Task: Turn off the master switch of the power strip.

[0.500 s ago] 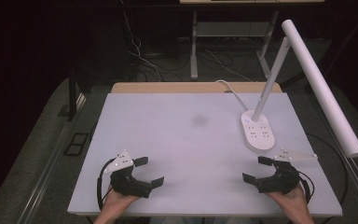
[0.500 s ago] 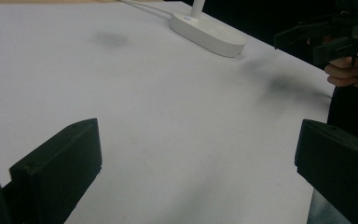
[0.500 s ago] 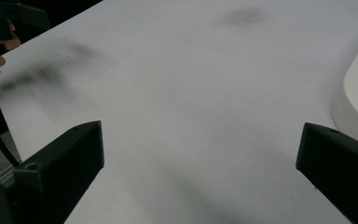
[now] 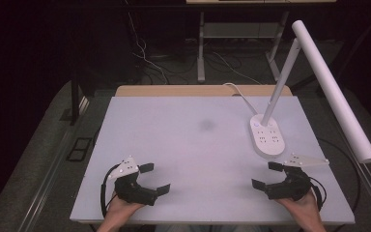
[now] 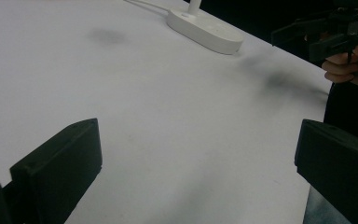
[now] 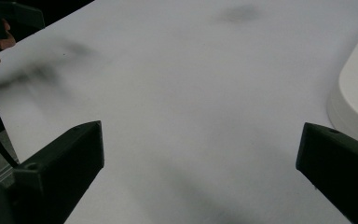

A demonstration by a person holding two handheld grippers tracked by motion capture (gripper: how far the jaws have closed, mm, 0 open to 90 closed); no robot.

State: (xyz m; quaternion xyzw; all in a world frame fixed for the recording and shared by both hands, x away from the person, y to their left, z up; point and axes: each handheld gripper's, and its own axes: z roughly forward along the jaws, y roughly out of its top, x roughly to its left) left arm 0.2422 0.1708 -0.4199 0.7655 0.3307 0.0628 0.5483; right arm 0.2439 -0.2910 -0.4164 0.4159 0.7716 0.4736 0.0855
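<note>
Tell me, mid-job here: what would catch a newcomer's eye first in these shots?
Probably the white desk lamp: its oval base sits at the table's far right and its long tube head juts out past the right edge. Next, the two black grippers at the near edge, left gripper and right gripper, both with jaws spread wide and nothing between them. A faint dark smudge marks the middle of the white tabletop.

Table (image 4: 183, 145): flat white top, with a tan wooden edge showing along its far side; a faint dark smudge (image 4: 206, 125) sits slightly right of centre; a white desk lamp (image 4: 269, 136) stands on its oval base at the right, its white cable (image 4: 239, 95) running off the far edge.
</note>
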